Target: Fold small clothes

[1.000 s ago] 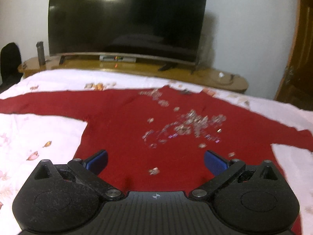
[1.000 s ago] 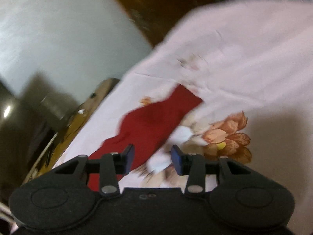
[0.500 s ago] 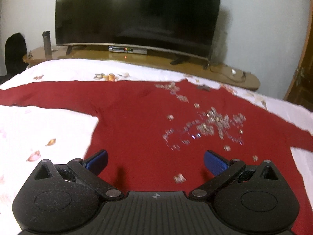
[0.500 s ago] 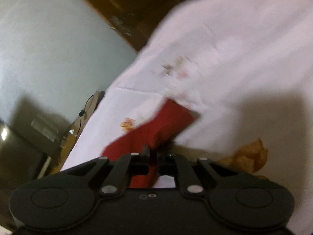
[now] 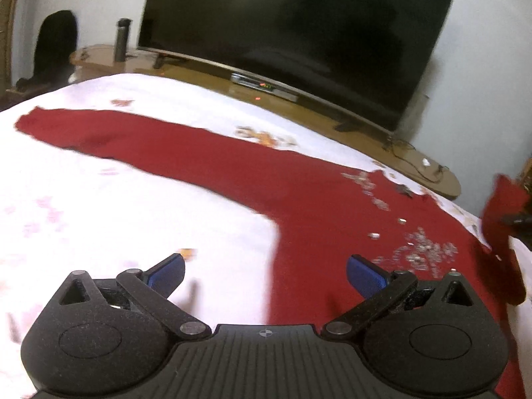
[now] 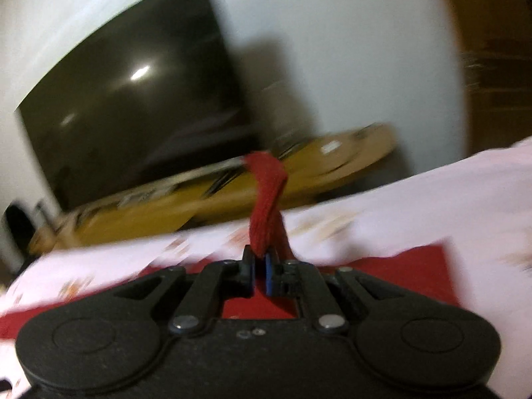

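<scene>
The right gripper (image 6: 258, 267) pinches what looks like the red knit sweater's (image 5: 299, 193) right sleeve, lifted to fold inward, while the left gripper (image 5: 264, 274) hovers spread.

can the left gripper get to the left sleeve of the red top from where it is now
Probably yes. The left gripper is open and hangs over the white bedsheet, and the left sleeve lies flat and uncovered ahead of it. Nothing stands between them. The right gripper holds the opposite sleeve, well clear.
</scene>
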Available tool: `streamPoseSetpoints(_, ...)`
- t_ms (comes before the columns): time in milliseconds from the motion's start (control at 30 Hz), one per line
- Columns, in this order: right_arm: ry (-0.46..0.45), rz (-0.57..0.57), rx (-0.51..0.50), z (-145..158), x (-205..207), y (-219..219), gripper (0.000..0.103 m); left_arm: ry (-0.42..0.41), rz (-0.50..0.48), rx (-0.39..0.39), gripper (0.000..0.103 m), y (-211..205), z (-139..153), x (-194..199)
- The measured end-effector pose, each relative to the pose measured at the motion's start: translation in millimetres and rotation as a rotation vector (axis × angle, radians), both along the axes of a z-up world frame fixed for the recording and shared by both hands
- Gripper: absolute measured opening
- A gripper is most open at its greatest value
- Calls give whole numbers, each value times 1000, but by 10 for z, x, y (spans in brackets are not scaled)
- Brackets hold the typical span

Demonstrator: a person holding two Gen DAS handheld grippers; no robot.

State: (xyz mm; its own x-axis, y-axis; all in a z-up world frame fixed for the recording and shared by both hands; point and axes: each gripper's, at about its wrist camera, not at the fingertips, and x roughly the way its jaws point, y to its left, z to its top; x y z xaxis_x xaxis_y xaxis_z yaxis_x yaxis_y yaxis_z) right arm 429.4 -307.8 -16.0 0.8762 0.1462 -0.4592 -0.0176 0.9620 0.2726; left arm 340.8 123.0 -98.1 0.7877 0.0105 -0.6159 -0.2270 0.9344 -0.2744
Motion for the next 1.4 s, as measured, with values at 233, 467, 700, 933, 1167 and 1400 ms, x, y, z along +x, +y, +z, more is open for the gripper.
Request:
streamPoseSetpoints(233, 206, 227, -180, -735, 200, 1408, 27, -25, -18, -67, 103, 239, -2, 72)
streamPoseSetpoints(467, 59, 98, -149, -403, -460, 797, 59, -38, -276, -307, 51, -353, -35, 901)
streamPoseSetpoints(700, 123, -96, -70, -475, -868, -35, 58, 158, -370, -326, 53, -1157, -358, 1879)
streamPoseSetpoints(933, 132, -199, -58, -702, -964, -557, 53, 172, -384, -243, 3, -1442, -447, 2151)
streamPoseSetpoints(1167, 195, -239, 178, -928, -573, -1029, 48, 10, -423, -241, 3, -1210, 49, 1964)
streamPoseSetpoints(1400, 224, -202, 133, -974, -404, -869, 49, 18, -344, -170, 3, -510, 141, 1901)
